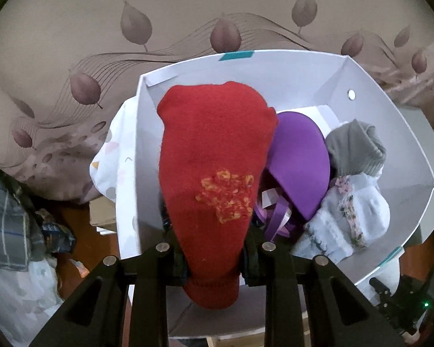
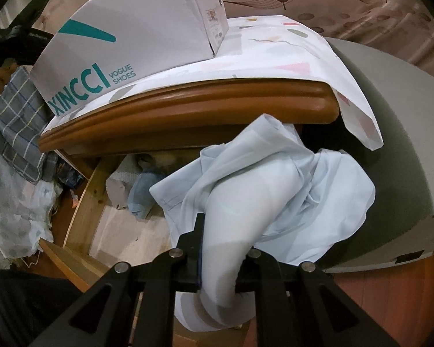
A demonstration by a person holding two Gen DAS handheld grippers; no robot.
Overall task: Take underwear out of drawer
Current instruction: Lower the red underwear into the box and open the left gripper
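Note:
My left gripper (image 1: 214,263) is shut on a red knitted garment (image 1: 214,156) with a yellow patch and holds it over the open white shoe box (image 1: 390,121). A purple garment (image 1: 301,156), a grey sock (image 1: 356,150) and white lacy pieces (image 1: 353,214) lie inside the box. My right gripper (image 2: 222,257) is shut on pale blue underwear (image 2: 275,185) and holds it above the open wooden drawer (image 2: 84,202), below the table edge (image 2: 188,110). Another blue cloth (image 2: 143,196) lies in the drawer.
The shoe box (image 2: 124,29) stands on a white patterned cloth (image 2: 289,49) on the wooden table. A leaf-patterned wall (image 1: 101,43) is behind. A checked cloth (image 2: 17,115) hangs at the left, and a grey cushion (image 2: 390,144) sits at the right.

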